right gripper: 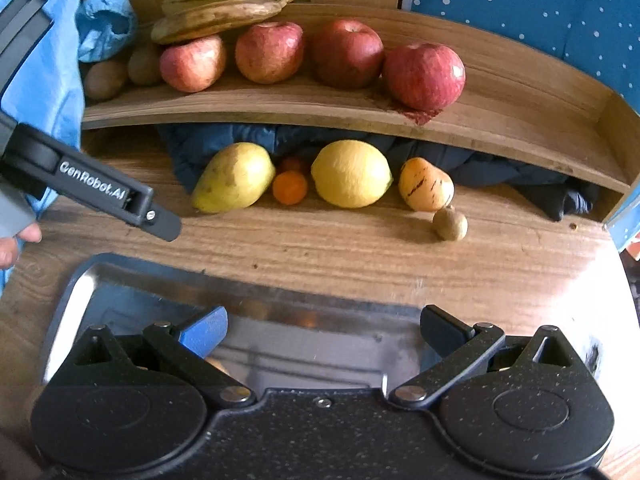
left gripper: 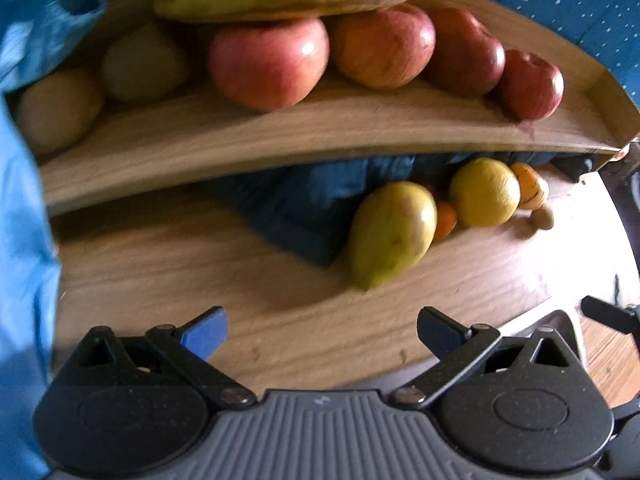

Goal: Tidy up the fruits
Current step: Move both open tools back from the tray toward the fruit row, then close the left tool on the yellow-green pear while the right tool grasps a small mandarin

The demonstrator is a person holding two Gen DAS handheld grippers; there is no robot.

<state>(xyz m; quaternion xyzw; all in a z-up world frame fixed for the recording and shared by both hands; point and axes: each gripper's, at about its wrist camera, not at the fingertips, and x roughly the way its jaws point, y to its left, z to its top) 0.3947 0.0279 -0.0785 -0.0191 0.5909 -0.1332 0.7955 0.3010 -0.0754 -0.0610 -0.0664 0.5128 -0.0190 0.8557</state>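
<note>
Your right gripper [right gripper: 322, 330] hangs over a steel tray [right gripper: 80, 292] at the near edge of the desk [right gripper: 320, 248], its fingers spread wide with nothing between them; the gripper body hides most of the tray floor, and an orange shape under the blue pad is too covered to name. Your left gripper [left gripper: 322, 330] is just as wide open and empty, low over bare desk; from the right wrist view it reaches in from the left edge, cut off there, with a fingertip of your hand [right gripper: 30, 234] showing. Farther back, a row of fruit lies along the foot of the shelf: a mango [right gripper: 234, 178], a small orange [right gripper: 290, 187] with another reddish one half hidden behind it, a lemon [right gripper: 351, 173], a striped yellow fruit [right gripper: 426, 185] and, just in front of that, a small brown fruit [right gripper: 450, 224] too small to identify. Dark blue cloth [right gripper: 208, 146] is bunched in the shadow under the shelf behind them. On the shelf [right gripper: 280, 106] above sit four apples [right gripper: 269, 58] in a line, two brownish fruits [right gripper: 106, 79] at the left, blurred, and a bunch of bananas [right gripper: 224, 8] resting on the leftmost apple, its top cut off. Light blue fabric [right gripper: 44, 60] covers the left edge.
</note>
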